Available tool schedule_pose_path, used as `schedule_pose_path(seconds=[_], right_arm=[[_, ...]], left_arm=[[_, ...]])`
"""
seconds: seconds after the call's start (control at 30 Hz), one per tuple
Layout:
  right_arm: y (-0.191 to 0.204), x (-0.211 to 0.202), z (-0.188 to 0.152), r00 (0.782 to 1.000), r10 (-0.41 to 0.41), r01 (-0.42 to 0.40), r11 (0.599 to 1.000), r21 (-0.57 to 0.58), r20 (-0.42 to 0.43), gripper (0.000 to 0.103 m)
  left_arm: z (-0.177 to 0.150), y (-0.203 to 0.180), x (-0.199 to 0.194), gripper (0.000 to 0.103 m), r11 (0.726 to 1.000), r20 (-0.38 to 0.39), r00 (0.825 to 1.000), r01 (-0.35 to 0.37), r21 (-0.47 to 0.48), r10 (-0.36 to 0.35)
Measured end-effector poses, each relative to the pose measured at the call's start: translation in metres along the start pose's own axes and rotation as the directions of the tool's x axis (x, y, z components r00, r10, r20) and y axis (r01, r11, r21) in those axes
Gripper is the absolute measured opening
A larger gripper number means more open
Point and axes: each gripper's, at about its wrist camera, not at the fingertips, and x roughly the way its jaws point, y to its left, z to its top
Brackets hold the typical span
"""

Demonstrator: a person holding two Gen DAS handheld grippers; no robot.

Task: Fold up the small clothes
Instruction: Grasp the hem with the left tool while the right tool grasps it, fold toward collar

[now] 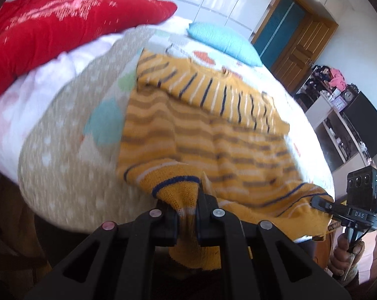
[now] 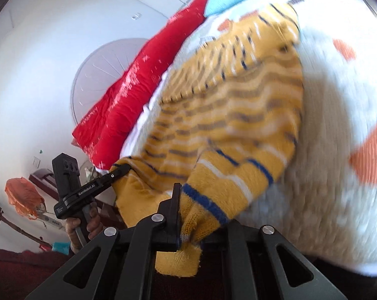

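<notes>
A yellow knit sweater [image 1: 200, 130] with brown, white and navy stripes lies on the bed, a sleeve folded across its top. Its near hem is lifted off the bedspread [image 1: 71, 137]. My left gripper [image 1: 187, 207] is shut on one hem corner, and the knit hangs down between its fingers. At the right of the left wrist view, my right gripper [image 1: 317, 201] pinches the other hem corner. In the right wrist view the sweater [image 2: 225, 115] stretches away, with my right gripper [image 2: 190, 215] shut on its navy-striped hem. My left gripper [image 2: 122, 168] holds the far corner at the left.
A red quilt [image 1: 63, 30] and a light blue pillow [image 1: 225, 42] lie at the far side of the bed. A wooden door [image 1: 298, 45], a white shelf with a clock [image 1: 338, 105] and a black screen [image 1: 363, 125] stand to the right. A hand [image 2: 86, 222] grips the left tool's handle.
</notes>
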Motion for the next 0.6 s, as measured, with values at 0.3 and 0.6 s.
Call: schedule_pose_path(seconds=[0.3, 0.6], right_arm=[[-0.004, 0.024, 0.131, 0.983, -0.122, 0.132, 0.989, -0.063, 0.140, 0.012], [-0.071, 0.070, 0.210, 0.991, -0.097, 0.083, 0.987, 0.134, 0.097, 0.017]], left_arm=[[0.122, -0.014, 0.073, 0.009, 0.996, 0.103, 0.992, -0.076, 0.043, 0.072], [0.173, 0.024, 0.166, 0.013, 0.993, -0.044, 0.999, -0.025, -0.112, 0.020]])
